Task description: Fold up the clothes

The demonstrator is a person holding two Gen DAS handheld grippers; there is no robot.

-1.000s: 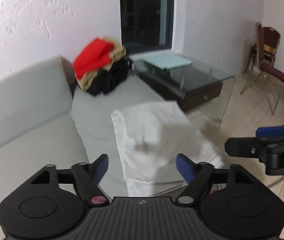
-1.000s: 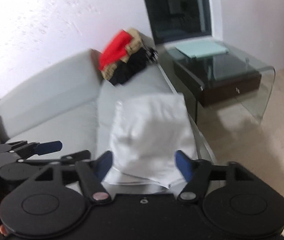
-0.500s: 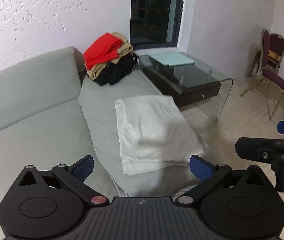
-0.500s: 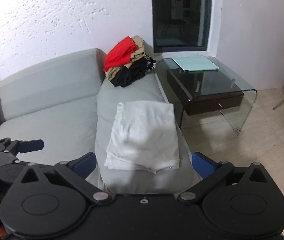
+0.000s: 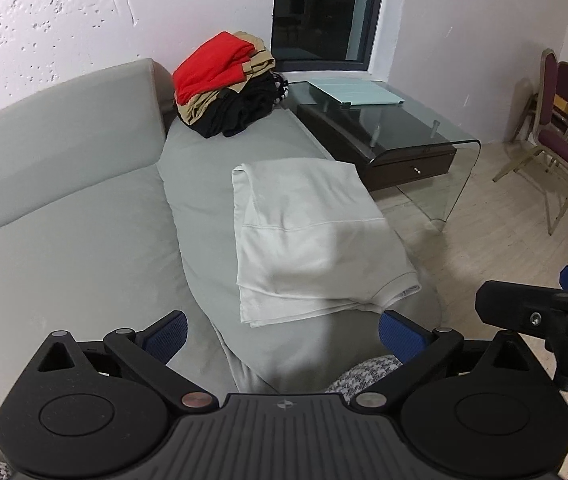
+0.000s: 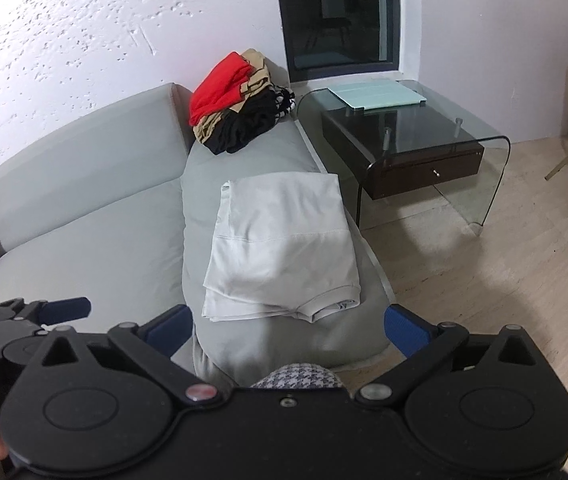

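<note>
Both tools hang back from the sofa with nothing in them. The left hand-held gripper (image 5: 280, 336) has its blue pads spread wide apart, and the right hand-held gripper (image 6: 288, 330) stands just as wide, both aimed at the near edge of the white garment (image 5: 312, 236).

That garment lies on the sofa's long seat cushion (image 5: 200, 184) as a rough rectangle, layers stacked, a seam line crossing its middle. It looks folded, though whether another fold is meant I cannot judge.

The risks sit at its near right corner (image 5: 400, 294), where a cuff or hem curls out loose from the stack. A pinch there could catch only the top layer and peel the bundle open. The garment also lies close to the cushion's right edge, above the floor (image 5: 464, 240); a tug toward that side could drag it off. The soft cushion gives under pressure, so a low grip might gather upholstery with the cloth.

Farther off, a pile of red, tan and black clothes (image 5: 224, 84) leans against the sofa's end, beside the glass table (image 5: 416, 136); how neat that pile is I cannot tell.

The underside layers of the white garment are hidden, and the houndstooth fabric (image 6: 296, 376) below the tools is mostly cut off.
</note>
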